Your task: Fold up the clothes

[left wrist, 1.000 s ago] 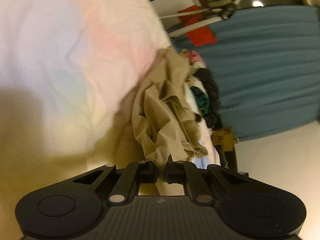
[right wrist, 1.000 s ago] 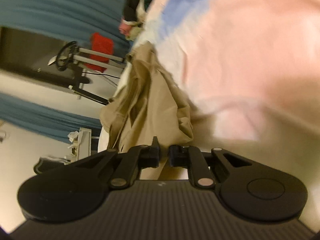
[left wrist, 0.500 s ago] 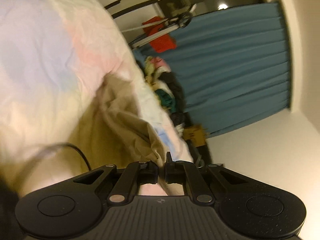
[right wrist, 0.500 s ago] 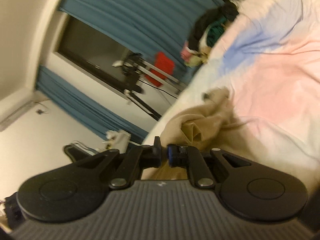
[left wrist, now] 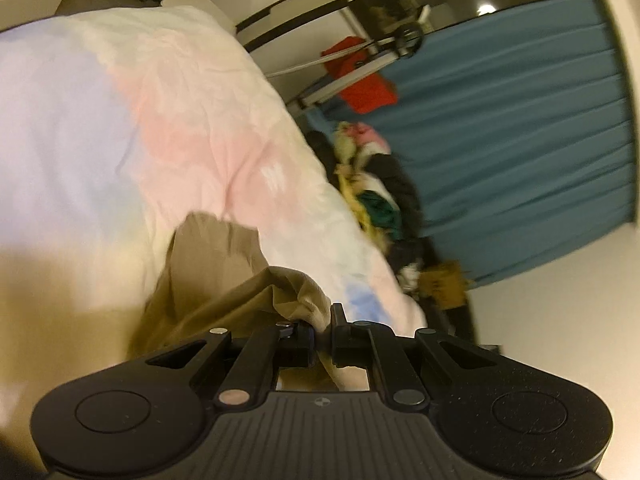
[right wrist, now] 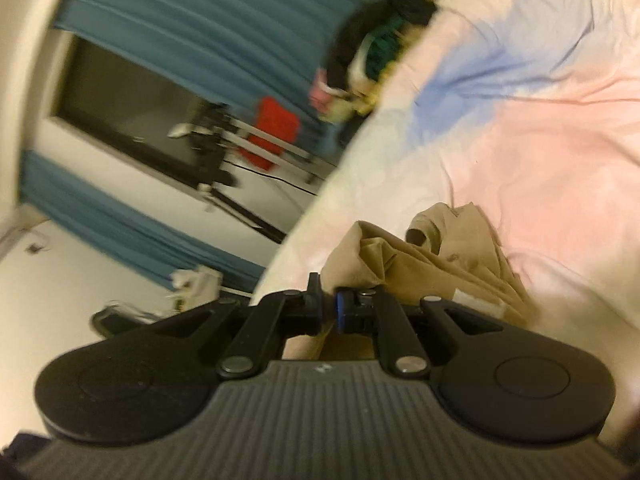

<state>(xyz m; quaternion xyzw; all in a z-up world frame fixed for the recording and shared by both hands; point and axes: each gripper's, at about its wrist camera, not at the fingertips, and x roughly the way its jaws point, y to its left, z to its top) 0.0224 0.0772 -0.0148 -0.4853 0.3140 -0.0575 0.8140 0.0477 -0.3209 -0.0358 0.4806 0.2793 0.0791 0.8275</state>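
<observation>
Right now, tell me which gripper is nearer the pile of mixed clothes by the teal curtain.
Cannot tell. The left gripper and right gripper each pinch the tan garment, with the clothes pile beyond the bedspread from both.

A pastel bedsheet [left wrist: 168, 128] carries a crumpled tan garment [right wrist: 448, 256] and heaped clothes [left wrist: 380, 200].

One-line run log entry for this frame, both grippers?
left gripper: shut on crumpled tan cloth garment | right gripper: shut on same garment | garment over pastel tie-dye bedsheet | fold: not done
</observation>
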